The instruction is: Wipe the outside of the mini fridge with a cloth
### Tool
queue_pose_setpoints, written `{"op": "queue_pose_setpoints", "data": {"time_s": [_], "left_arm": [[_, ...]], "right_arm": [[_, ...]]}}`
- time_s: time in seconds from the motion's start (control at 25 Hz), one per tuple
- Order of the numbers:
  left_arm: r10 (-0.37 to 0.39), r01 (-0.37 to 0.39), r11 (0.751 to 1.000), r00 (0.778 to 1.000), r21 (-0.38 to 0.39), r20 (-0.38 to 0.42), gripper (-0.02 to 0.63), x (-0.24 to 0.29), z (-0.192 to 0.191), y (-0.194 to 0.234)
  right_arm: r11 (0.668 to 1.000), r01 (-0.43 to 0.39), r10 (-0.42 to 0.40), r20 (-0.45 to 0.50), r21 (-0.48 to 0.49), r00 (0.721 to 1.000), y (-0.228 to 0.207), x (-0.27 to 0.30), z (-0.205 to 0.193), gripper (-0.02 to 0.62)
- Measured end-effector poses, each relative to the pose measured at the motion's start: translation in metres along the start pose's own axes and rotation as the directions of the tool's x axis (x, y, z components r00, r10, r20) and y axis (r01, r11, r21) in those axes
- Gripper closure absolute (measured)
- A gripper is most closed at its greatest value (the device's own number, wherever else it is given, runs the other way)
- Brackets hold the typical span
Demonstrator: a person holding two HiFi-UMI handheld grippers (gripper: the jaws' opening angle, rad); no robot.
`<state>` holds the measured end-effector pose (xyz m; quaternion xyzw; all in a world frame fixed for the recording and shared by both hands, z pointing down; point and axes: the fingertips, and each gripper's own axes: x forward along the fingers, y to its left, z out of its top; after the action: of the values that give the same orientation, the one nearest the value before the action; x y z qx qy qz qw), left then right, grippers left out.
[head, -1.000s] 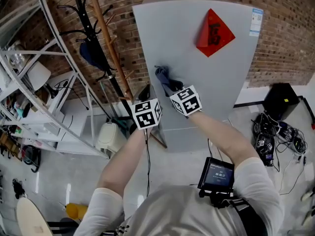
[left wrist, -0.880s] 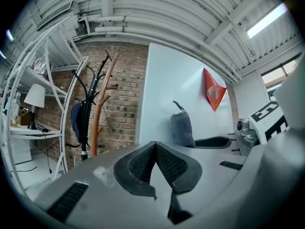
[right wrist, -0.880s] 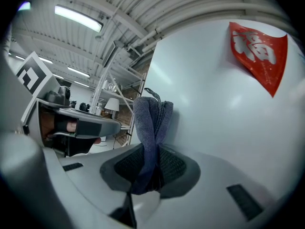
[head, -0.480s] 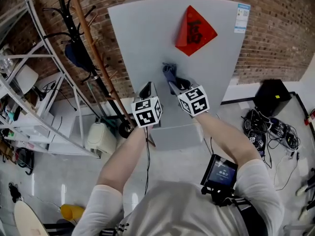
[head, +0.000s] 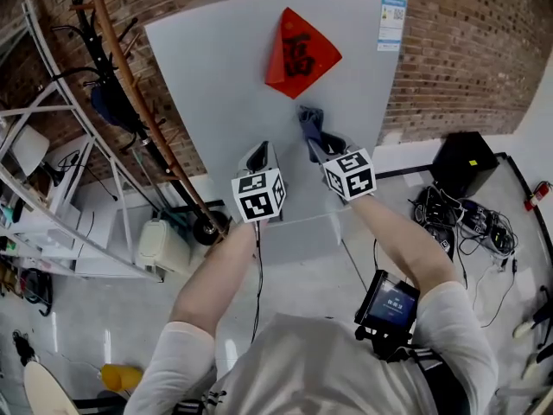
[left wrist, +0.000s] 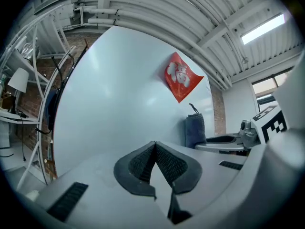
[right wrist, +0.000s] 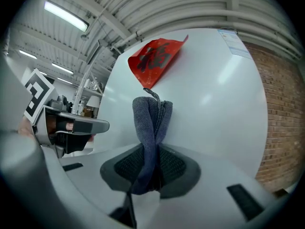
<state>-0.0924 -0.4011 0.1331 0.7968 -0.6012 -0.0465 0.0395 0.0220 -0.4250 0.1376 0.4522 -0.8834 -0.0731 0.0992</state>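
A pale grey fridge (head: 233, 85) stands against the brick wall, with a red diamond paper (head: 299, 53) stuck on its front and a small label (head: 390, 22) at its top right corner. My right gripper (head: 321, 148) is shut on a folded blue-grey cloth (head: 311, 124), and the cloth's end is pressed to the fridge front just below the red paper. In the right gripper view the cloth (right wrist: 150, 128) rises from between the pads against the fridge (right wrist: 214, 109). My left gripper (head: 259, 158) is shut and holds nothing, close to the fridge front (left wrist: 114, 94), left of the cloth (left wrist: 194, 130).
A wooden coat stand (head: 138, 93) leans left of the fridge, and white metal shelving (head: 52, 206) fills the far left. A black box (head: 458, 162) and tangled cables (head: 471, 223) lie on the floor at right. A white bin (head: 160, 247) sits low left.
The right gripper has carried the cloth to the right across the fridge front, from near its left edge to under the red paper. The left gripper has followed beside it. The head view has shifted.
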Motion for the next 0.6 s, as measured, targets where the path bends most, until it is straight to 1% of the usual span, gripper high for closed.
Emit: {"op": "queue_pose_setpoints", "data": {"time_s": [0.28,0.6], "left_arm": [[-0.046,0.046,0.999,0.999,0.001,-0.015,0.602,0.018,-0.010,-0.047],[-0.063,0.064,0.998,0.997,0.019,-0.040,0.603,0.029,-0.024,-0.083]], "right_arm": [[0.997,0.073,-0.073,-0.024,0.030,0.997,-0.062,-0.026,-0.021,0.506],[0.989,0.139,-0.137,-0.045,0.058,0.990,-0.123,-0.053,-0.041,0.505]]}}
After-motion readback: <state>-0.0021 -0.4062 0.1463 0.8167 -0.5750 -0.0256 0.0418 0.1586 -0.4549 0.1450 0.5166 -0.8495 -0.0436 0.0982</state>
